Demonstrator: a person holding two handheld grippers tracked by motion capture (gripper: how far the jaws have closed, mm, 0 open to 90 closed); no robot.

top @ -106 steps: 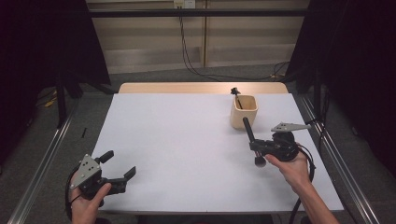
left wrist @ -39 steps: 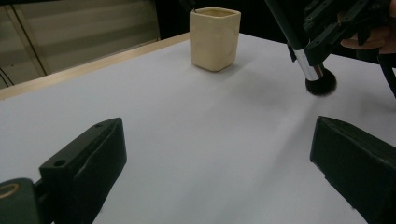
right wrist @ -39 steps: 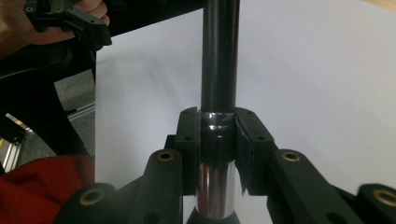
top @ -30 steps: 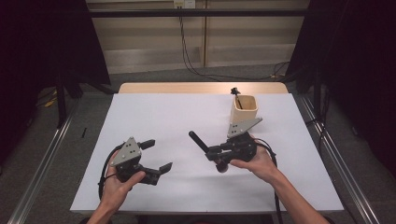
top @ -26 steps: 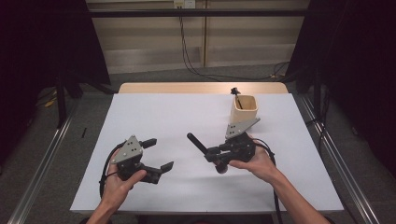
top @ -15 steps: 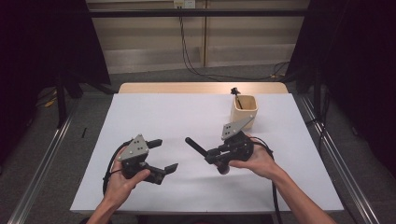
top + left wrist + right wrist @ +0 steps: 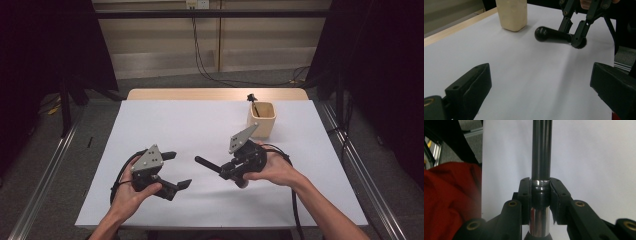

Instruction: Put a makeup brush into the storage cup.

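Observation:
My right gripper (image 7: 229,171) is shut on a black brush (image 7: 210,164) near the middle of the white table (image 7: 150,120). Its pads clamp the shiny ferrule (image 7: 540,185). The brush's handle points left toward my left gripper, and its dark bristle end (image 7: 581,44) sits just past the jaws. In the left gripper view the brush (image 7: 551,35) hangs a little above the sheet, held by the right gripper (image 7: 574,37). My left gripper (image 7: 176,170) stands open with nothing between its wide-apart jaws, which face the brush. A beige cup (image 7: 262,120) stands behind the right hand.
A second dark tool (image 7: 252,100) sticks up out of the beige cup (image 7: 511,13). A wooden strip (image 7: 215,94) runs along the table's far edge. Red cloth (image 7: 446,202) shows at the left of the right gripper view. Metal rails (image 7: 45,180) flank the table.
The right gripper has carried the brush from the right side to the centre, with the handle turned leftward. The left gripper has come in from the front-left corner. Both have drifted only slightly in the last second.

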